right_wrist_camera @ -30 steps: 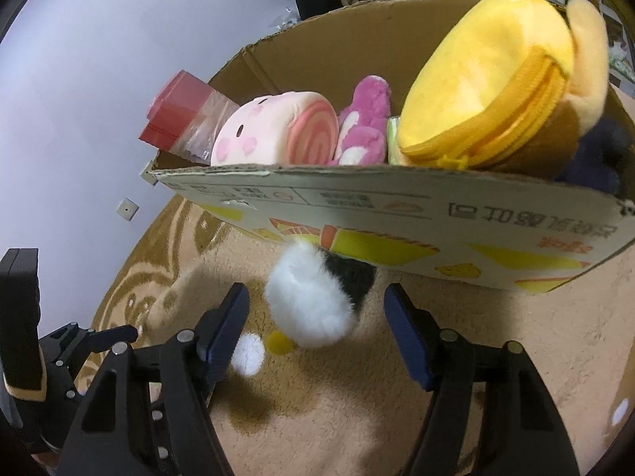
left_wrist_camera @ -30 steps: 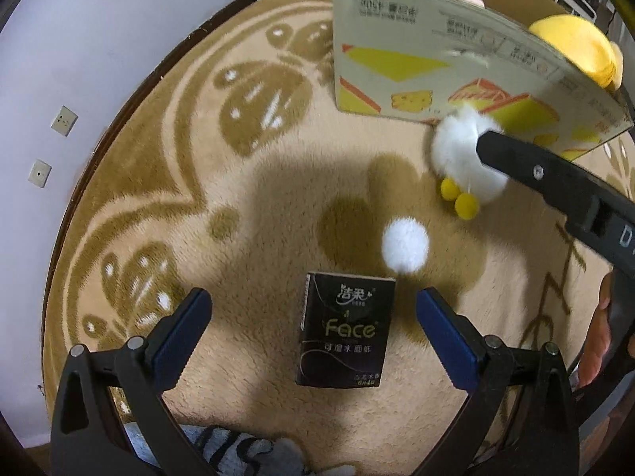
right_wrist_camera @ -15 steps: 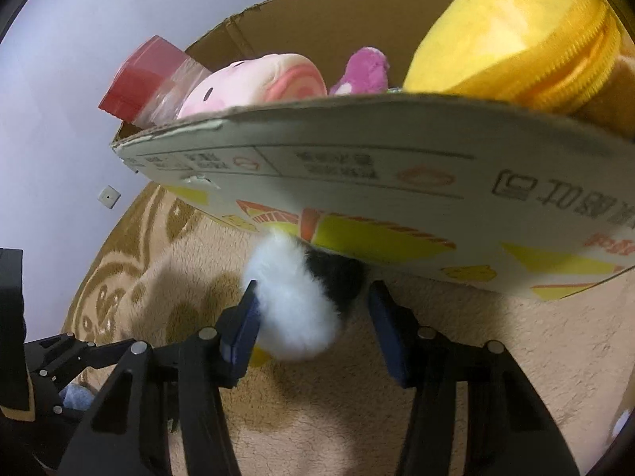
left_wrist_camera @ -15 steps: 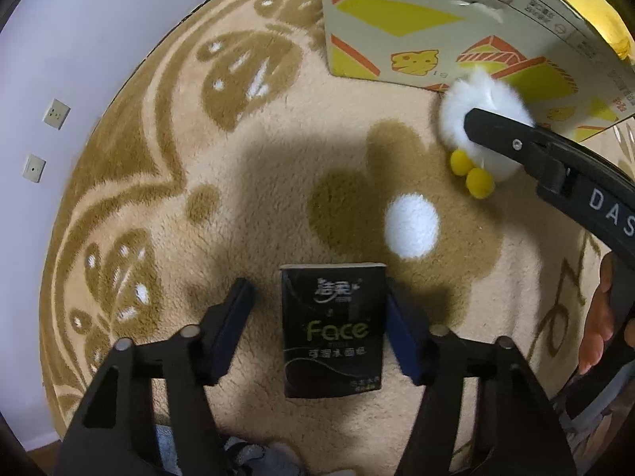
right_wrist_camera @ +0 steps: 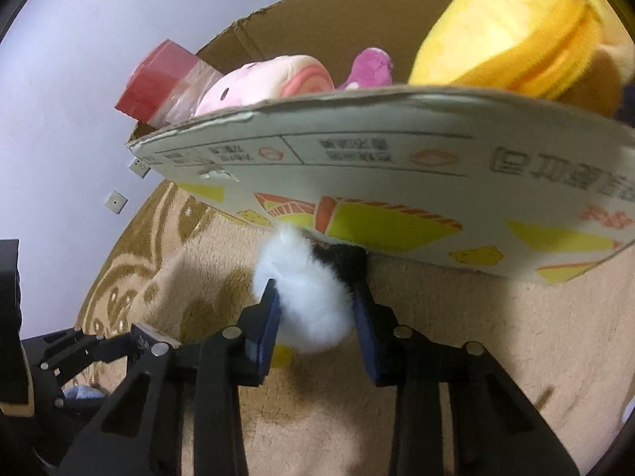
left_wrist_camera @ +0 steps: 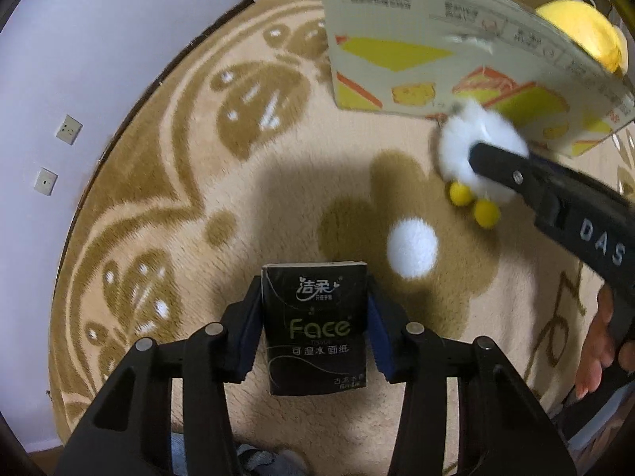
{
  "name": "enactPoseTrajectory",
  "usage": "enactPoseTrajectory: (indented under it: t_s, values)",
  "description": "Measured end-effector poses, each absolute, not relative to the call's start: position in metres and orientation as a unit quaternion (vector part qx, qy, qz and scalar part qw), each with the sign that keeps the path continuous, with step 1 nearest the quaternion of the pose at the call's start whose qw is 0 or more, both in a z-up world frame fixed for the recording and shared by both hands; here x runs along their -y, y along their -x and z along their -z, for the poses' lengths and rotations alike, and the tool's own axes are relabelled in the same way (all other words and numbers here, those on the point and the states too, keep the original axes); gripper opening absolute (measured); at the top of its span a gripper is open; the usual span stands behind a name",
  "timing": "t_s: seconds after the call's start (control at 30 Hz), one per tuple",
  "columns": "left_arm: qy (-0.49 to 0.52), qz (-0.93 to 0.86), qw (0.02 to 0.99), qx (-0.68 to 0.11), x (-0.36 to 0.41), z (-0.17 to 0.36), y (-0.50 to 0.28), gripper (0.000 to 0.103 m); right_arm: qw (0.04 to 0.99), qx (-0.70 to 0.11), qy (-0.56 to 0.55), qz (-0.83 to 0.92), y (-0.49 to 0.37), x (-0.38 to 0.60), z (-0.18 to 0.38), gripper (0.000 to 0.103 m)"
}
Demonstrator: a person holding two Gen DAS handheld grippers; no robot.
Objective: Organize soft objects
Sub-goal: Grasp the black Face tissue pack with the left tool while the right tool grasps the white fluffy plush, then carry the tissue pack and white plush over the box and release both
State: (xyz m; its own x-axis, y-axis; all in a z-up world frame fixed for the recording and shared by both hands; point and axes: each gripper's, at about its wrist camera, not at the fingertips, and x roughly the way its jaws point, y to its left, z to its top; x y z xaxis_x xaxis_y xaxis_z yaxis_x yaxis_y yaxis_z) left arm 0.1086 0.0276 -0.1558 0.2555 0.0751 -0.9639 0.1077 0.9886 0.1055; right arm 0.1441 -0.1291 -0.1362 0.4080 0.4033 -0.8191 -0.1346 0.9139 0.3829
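Left gripper (left_wrist_camera: 315, 327): blue pads pressed against both long sides of the black tissue pack (left_wrist_camera: 315, 327), lower centre of the left wrist frame, pack flat on the rug (left_wrist_camera: 158, 182). Judged light, film-wrapped, likely slick; yields under squeeze. Mid-side grip looks right, though a hard pinch could buckle it.

Right gripper (right_wrist_camera: 315, 319): jaws pinching the white plush toy (right_wrist_camera: 309, 301) across its fluffy body, centre of the right wrist frame. Toy has a black patch on top and yellow feet (left_wrist_camera: 474, 203) below. Very light, compressible; fur may slide between pads, so the fat middle is the safest hold.

Toy sits against the outer wall of the cardboard box (right_wrist_camera: 397, 166). Inside the box: pink plush (right_wrist_camera: 270, 79), yellow plush (right_wrist_camera: 516, 27), red-topped packet (right_wrist_camera: 158, 75).

A loose white pompom (left_wrist_camera: 412, 248) lies on the rug between the two grippers, just beside the pack's upper right corner.
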Motion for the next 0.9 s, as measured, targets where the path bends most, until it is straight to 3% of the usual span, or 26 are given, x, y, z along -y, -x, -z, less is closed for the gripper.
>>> enactPoseTrajectory:
  t_s: [0.1,0.13,0.17,0.2,0.9]
  values:
    - [-0.063,0.015,0.805,-0.59,-0.03,0.144,-0.107,0.045,0.835,-0.514,-0.129,-0.151,-0.136,0.134,0.13,0.028]
    - [-0.056,0.016,0.815,-0.577,-0.032,0.137,-0.107,0.045,0.836,-0.511,-0.129,-0.149,-0.135,0.136,0.128,0.019]
    - [-0.05,0.016,0.825,-0.563,-0.034,0.129,-0.106,0.045,0.84,-0.506,-0.129,-0.148,-0.131,0.137,0.124,0.017]
    - [-0.048,0.015,0.832,-0.553,-0.035,0.122,-0.105,0.045,0.845,-0.5,-0.123,-0.147,-0.128,0.138,0.12,0.002]
    - [-0.044,-0.003,0.895,-0.444,-0.05,0.075,-0.091,0.045,0.867,-0.457,-0.144,-0.14,-0.101,0.162,0.08,0.001]
